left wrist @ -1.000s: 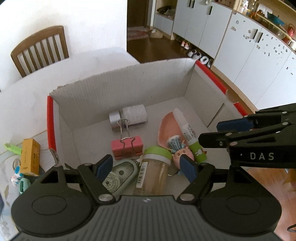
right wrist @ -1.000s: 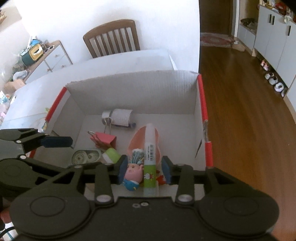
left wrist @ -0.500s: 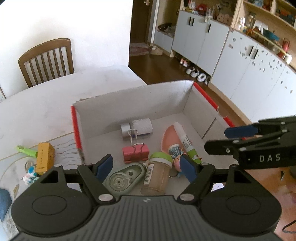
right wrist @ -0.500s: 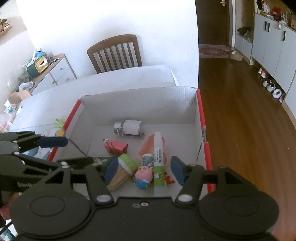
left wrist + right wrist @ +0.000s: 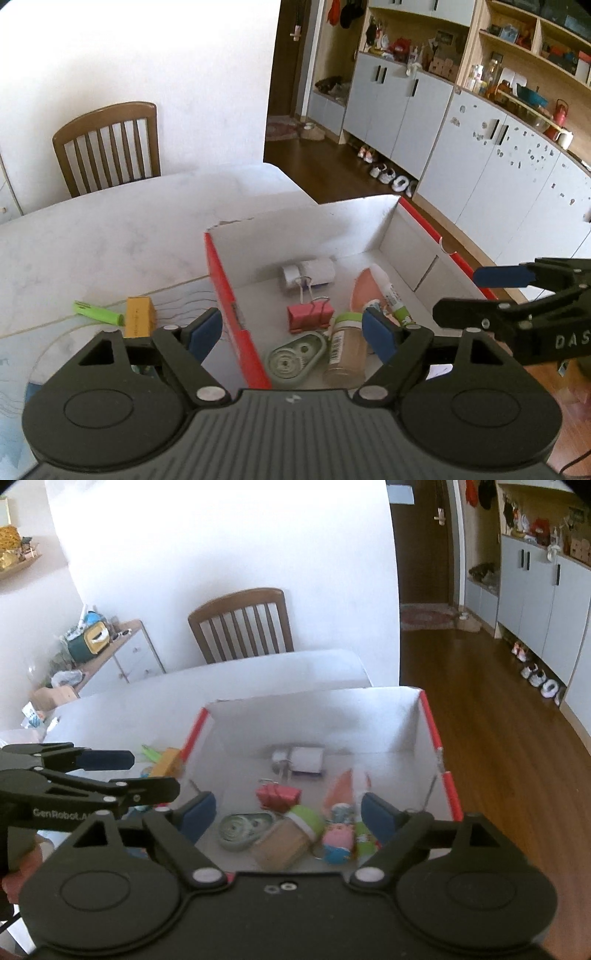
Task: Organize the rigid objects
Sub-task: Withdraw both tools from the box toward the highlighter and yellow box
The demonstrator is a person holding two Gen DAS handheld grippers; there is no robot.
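A red-edged cardboard box (image 5: 227, 280) (image 5: 439, 746) on the white table holds a pink binder clip (image 5: 308, 317), a green-lidded jar (image 5: 345, 350) lying down, a green correction tape (image 5: 295, 356), a glue stick (image 5: 391, 295), a pink scoop (image 5: 364, 291), a white roll (image 5: 314, 271) and a pig figure (image 5: 338, 840). My left gripper (image 5: 293, 332) is open and empty above the box's near left edge. My right gripper (image 5: 282, 812) is open and empty above the box's near side.
On the table left of the box lie a yellow box (image 5: 138, 315) and a green marker (image 5: 98, 313). A wooden chair (image 5: 107, 147) stands behind the table. Wooden floor and grey cabinets (image 5: 480, 155) lie to the right.
Both grippers have pulled back and up from the box, so it looks smaller and farther. The left gripper has also shifted left. Both stay open and empty.
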